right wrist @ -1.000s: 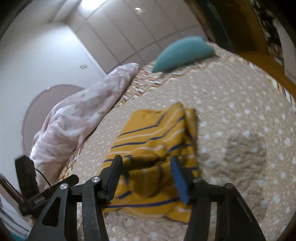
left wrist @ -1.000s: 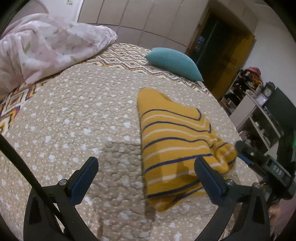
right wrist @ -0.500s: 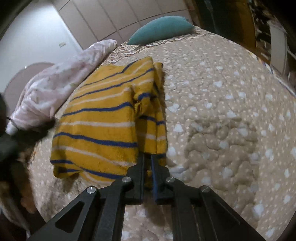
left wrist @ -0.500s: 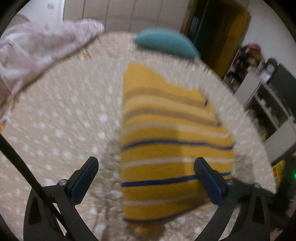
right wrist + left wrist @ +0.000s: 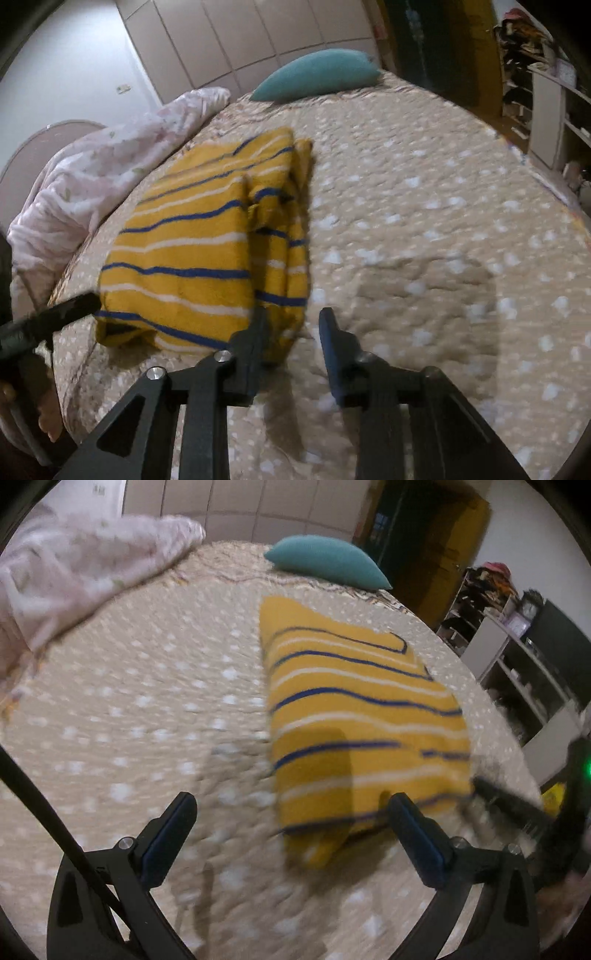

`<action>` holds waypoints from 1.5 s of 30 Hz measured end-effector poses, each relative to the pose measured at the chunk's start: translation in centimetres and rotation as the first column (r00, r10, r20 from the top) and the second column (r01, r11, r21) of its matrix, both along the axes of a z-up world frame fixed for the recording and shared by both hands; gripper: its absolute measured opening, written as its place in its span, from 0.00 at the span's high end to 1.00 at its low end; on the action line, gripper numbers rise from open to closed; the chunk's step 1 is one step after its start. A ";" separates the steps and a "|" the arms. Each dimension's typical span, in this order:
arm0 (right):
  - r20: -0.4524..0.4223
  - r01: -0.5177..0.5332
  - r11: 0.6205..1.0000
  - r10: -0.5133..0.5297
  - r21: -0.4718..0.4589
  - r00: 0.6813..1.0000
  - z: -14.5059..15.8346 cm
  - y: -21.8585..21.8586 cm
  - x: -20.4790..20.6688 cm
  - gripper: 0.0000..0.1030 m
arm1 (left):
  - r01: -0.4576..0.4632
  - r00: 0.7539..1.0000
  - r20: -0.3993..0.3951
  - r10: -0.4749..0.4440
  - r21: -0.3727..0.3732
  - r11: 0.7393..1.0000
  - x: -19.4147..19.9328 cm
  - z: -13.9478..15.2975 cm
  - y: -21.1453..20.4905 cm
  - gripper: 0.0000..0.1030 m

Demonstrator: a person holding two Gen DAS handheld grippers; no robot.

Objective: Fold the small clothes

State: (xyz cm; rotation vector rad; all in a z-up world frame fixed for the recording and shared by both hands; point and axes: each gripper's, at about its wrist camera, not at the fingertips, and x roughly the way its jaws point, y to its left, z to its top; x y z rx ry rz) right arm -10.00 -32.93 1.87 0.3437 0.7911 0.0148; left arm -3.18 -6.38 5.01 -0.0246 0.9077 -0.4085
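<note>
Yellow top (image 5: 184,258) folded near bed (image 5: 424,221) edge; your right gripper (image 5: 291,332) opening, releasing corner; left gripper (image 5: 291,830) wide, empty, ready.

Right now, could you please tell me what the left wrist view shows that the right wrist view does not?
Only the left wrist view shows the left gripper, jaws wide open with the near edge of the yellow striped garment between them, untouched, and a green light at the right edge.

Only the right wrist view shows the right gripper, its jaws opening at the garment's near corner, and the round headboard.

Both show the garment, the dotted bedspread, the teal pillow and the pink quilt.
</note>
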 end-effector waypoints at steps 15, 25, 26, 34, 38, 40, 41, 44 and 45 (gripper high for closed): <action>0.173 -0.145 0.989 0.139 0.020 0.975 6.6 5.7 6.7 0.69 | -0.139 0.990 0.031 0.136 0.179 0.974 0.6 -5.3 4.8 0.00; 0.138 -0.037 0.960 -0.001 0.277 0.990 -0.3 -0.1 5.9 0.85 | -0.145 0.989 0.046 0.139 0.169 0.975 0.2 -5.4 4.8 0.00; 0.139 -0.034 0.965 -0.002 0.258 0.990 -0.4 0.2 4.5 0.85 | -0.146 0.989 0.048 0.139 0.173 0.974 0.2 -5.4 4.9 0.00; 0.203 -0.038 0.991 0.012 0.127 0.979 5.6 2.8 0.5 0.76 | -0.152 0.988 0.055 0.145 0.177 0.972 0.0 -5.4 4.8 0.00; 0.263 -0.188 0.961 0.131 0.203 0.956 8.7 6.5 3.6 0.76 | -0.153 0.988 0.056 0.145 0.173 0.973 -0.1 -5.4 4.8 0.00; 0.239 -0.248 0.938 0.190 0.241 0.952 8.3 8.3 5.9 0.76 | -0.153 0.988 0.055 0.146 0.170 0.973 0.0 -5.4 4.8 0.00; 0.216 -0.268 0.927 0.214 0.261 0.953 7.6 9.0 6.9 0.75 | -0.153 0.988 0.054 0.145 0.167 0.974 0.0 -5.4 4.8 0.00; 0.060 -0.258 0.868 0.257 0.425 0.965 2.0 9.9 10.5 0.74 | -0.151 0.988 0.052 0.145 0.161 0.975 0.0 -5.3 4.8 0.00; 0.033 -0.241 0.854 0.255 0.461 0.966 0.4 9.7 10.7 0.85 | -0.151 0.988 0.052 0.144 0.164 0.975 0.0 -5.4 4.8 0.00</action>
